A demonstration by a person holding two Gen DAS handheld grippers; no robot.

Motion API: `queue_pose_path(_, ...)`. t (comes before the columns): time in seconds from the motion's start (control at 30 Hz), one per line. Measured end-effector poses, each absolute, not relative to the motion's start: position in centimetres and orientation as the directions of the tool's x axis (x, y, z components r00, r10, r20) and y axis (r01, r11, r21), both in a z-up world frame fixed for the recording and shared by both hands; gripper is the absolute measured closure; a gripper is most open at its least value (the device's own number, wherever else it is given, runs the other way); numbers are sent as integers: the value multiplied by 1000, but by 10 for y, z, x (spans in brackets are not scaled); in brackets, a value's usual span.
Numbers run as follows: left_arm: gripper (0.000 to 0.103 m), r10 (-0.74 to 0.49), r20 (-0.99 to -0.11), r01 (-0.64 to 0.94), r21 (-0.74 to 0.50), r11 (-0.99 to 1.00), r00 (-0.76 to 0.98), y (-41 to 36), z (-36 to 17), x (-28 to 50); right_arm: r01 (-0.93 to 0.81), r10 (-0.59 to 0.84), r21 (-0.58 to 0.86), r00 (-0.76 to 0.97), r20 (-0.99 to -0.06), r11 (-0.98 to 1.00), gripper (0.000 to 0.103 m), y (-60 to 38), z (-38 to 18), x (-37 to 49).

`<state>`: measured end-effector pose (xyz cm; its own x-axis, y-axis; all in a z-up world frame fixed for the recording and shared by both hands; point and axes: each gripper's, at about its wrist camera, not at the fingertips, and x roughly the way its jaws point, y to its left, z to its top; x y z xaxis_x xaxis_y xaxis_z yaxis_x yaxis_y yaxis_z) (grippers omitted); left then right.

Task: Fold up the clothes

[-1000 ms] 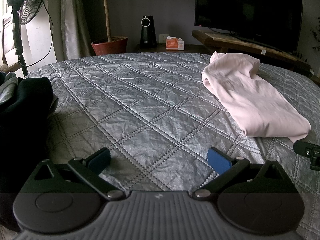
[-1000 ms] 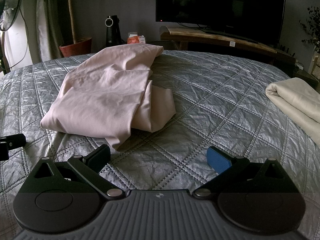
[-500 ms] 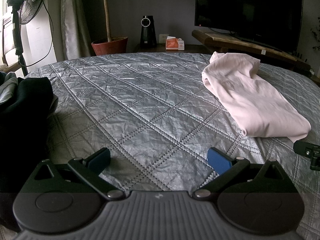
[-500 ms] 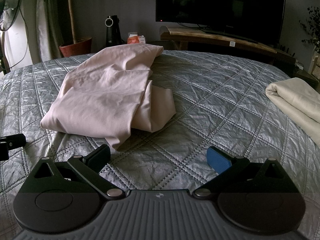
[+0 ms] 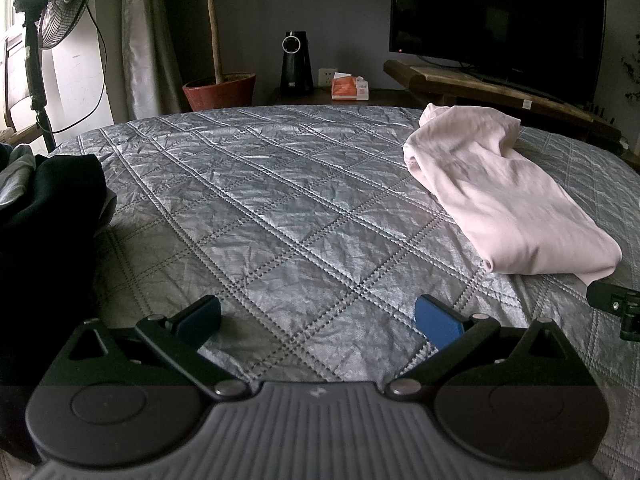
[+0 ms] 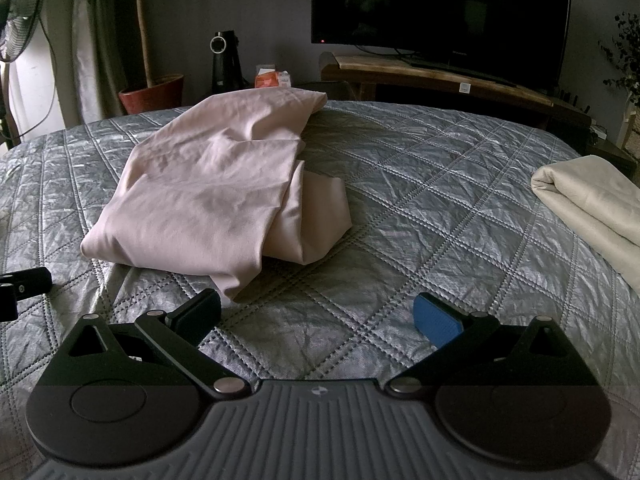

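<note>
A pale pink garment [image 6: 216, 196] lies loosely folded on the grey quilted bed [image 6: 420, 184], with one corner reaching down near my right gripper's left finger. In the left wrist view the same pink garment [image 5: 500, 196] lies to the right, ahead of the gripper. My left gripper [image 5: 318, 318] hovers low over bare quilt, open, with nothing between its blue pads. My right gripper [image 6: 318, 314] is open too, empty, just in front of the garment's near edge. A tip of the right gripper shows at the left wrist view's right edge.
A dark garment pile [image 5: 44, 208] sits at the bed's left side. A cream folded cloth [image 6: 592, 200] lies at the right edge. Beyond the bed stand a television [image 5: 496, 28] on a wooden stand, a potted plant [image 5: 220, 88], a fan [image 5: 48, 16] and a tissue box [image 5: 350, 88].
</note>
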<state>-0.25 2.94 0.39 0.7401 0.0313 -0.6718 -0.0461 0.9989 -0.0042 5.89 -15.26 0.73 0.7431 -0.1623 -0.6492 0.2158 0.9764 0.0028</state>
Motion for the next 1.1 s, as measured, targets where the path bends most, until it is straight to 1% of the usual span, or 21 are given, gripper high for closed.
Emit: queue_pose_path(1.1,0,31,-672,-46,-5,999,740,29,4,-3,215,-162,3,743,-650,977,0,-153,7,59)
